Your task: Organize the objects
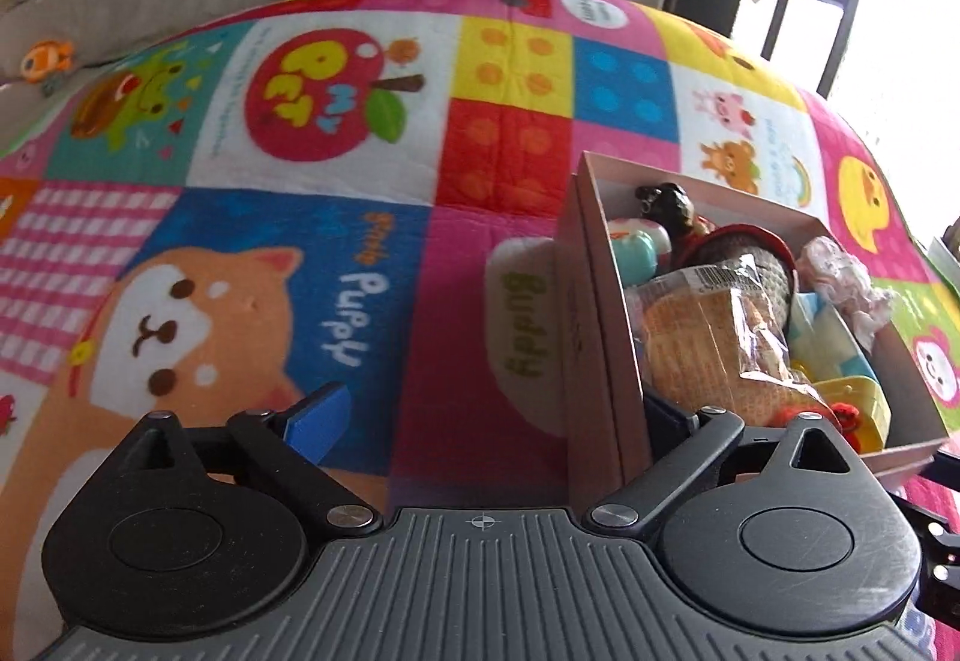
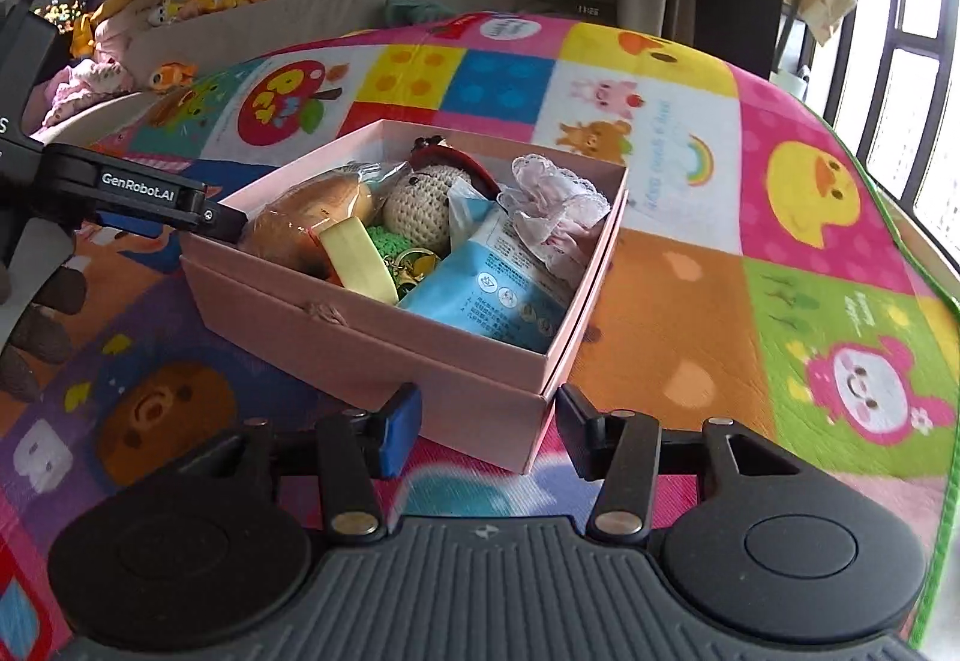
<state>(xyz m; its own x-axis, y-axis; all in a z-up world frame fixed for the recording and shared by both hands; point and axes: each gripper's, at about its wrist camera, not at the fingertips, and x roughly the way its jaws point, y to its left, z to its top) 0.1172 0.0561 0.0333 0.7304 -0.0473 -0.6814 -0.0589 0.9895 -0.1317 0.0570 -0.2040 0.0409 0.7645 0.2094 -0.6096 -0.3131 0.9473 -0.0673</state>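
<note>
A pink cardboard box [image 2: 360, 337] sits on the colourful play mat, filled with several items: a wrapped bread toy [image 2: 312, 217], a crochet doll [image 2: 420, 205], a blue packet [image 2: 498, 277] and white lace [image 2: 552, 205]. My right gripper [image 2: 489, 436] is open, and the box's near corner stands between its fingers without touching the pads. My left gripper [image 1: 489, 421] is wide open astride the box's left wall [image 1: 591, 337], its blue pad outside and the other finger inside by the bread toy [image 1: 708, 337]. The right wrist view shows one of its fingers [image 2: 180, 202] at the box's left rim.
The play mat [image 1: 300, 271] covers the whole surface, and its green edge [image 2: 936, 313] drops off at the right. Plush toys [image 2: 120, 19] lie along the back left, beyond the mat. A window is at the right. A gloved hand [image 2: 36, 325] shows at the left edge.
</note>
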